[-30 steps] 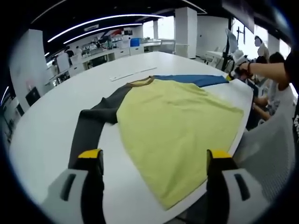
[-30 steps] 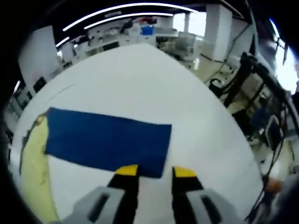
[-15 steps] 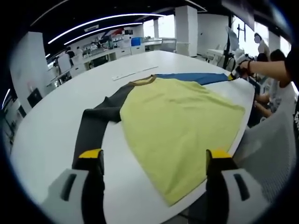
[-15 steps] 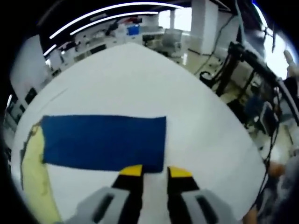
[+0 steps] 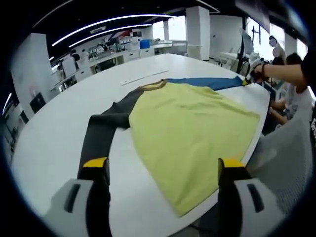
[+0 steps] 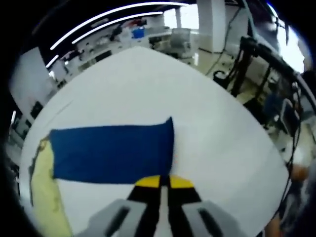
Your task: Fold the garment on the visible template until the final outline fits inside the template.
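- Our right gripper (image 6: 164,181) has its jaws pinched on the blue sleeve (image 6: 113,153) end; it may slip.
- Our left gripper (image 5: 163,165) jaws are wide, holding nothing.
- The shirt (image 5: 192,133) hangs over the table (image 5: 49,143) edge and could slide.

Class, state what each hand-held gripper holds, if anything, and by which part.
The right hand-held gripper pinches the blue sleeve at its cuff edge. The left hand-held gripper is open, holding nothing.

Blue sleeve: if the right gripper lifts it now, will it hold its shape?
Probably not. The blue sleeve lies flat like thin cloth, so it should droop. With the right gripper shut on its cuff edge, the yellow body may drag along.
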Demonstrator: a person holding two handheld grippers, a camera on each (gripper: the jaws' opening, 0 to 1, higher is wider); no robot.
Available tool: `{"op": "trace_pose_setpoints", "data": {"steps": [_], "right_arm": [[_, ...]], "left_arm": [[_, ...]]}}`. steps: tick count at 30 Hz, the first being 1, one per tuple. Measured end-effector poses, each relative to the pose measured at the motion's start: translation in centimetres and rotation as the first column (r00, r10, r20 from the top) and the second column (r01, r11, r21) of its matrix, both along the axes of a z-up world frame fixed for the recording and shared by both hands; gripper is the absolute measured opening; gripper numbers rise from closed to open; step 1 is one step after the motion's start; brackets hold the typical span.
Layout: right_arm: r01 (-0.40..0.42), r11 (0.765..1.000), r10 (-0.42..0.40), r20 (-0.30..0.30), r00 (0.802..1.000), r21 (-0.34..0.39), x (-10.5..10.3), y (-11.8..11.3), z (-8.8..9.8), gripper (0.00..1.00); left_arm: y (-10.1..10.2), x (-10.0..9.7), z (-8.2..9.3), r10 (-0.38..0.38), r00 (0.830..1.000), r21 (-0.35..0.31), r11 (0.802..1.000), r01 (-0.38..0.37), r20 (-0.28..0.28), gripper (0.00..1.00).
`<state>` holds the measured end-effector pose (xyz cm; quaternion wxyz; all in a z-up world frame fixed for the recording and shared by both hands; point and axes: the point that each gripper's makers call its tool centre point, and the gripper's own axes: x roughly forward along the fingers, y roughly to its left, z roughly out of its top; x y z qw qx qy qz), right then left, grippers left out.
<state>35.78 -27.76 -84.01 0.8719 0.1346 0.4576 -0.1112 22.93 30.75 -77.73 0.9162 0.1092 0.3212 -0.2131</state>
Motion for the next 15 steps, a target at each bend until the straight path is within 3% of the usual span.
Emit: {"op": "trace_pose_setpoints", "data": {"steps": [8,15], "right_arm": [[-0.027,1.000,0.027,0.040,0.999,0.000,0.4,0.9,1.9,0.00],[-0.080,0.997,0.081,0.076,0.994,-0.006,2.0,1.7,3.0,0.00]], "left_arm": [[0.7,0.2,0.1,0.021,1.000,-0.005,1.000,-0.021,0.004,0.94],[0.6,0.0,0.0,0.024,1.000,-0.020,1.000,-0.024,-0.002,0.99]]}}
